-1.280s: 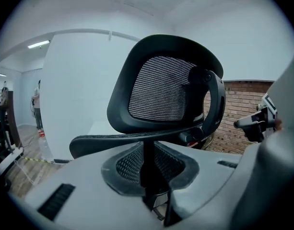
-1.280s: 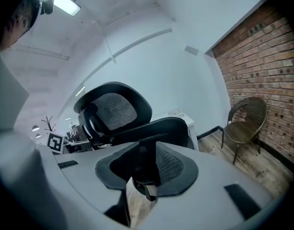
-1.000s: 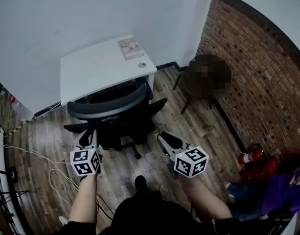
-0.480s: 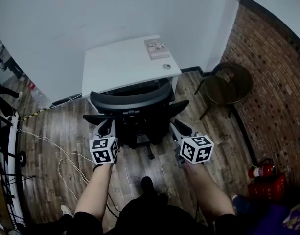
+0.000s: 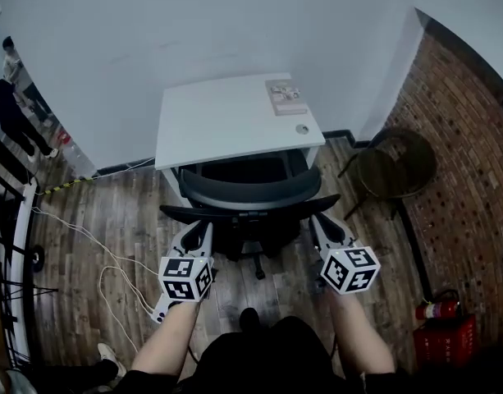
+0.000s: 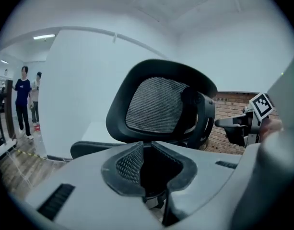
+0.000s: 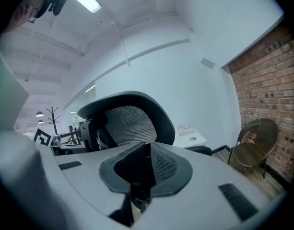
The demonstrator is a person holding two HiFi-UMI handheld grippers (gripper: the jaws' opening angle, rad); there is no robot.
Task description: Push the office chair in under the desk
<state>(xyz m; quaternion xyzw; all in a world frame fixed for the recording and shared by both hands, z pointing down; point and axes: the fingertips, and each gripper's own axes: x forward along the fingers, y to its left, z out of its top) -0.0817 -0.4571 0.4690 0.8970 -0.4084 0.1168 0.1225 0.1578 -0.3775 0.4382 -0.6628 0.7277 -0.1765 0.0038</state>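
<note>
A black mesh-backed office chair (image 5: pixel 249 194) stands at the white desk (image 5: pixel 226 121), its seat partly below the desktop. My left gripper (image 5: pixel 200 228) is just behind the chair's left armrest (image 5: pixel 182 213), and my right gripper (image 5: pixel 318 220) is beside the right armrest (image 5: pixel 326 203). The chair's backrest (image 6: pixel 158 104) fills the left gripper view and rises ahead in the right gripper view (image 7: pixel 132 121). Both grippers' jaws have just been closing. The left gripper (image 6: pixel 146 145) and the right gripper (image 7: pixel 147 144) have their tips nearly together, with nothing between them.
A brown round-seat chair (image 5: pixel 396 167) stands to the right by the brick wall (image 5: pixel 473 162). A red fire extinguisher (image 5: pixel 436 309) sits at the lower right. White cables (image 5: pixel 95 257) trail over the wood floor on the left. People (image 5: pixel 9 105) stand far left. A booklet (image 5: pixel 285 95) lies on the desk.
The head view has swung so desk and chair sit centred. Both grippers have moved forward to the armrests, the right one furthest. Their jaws look narrower.
</note>
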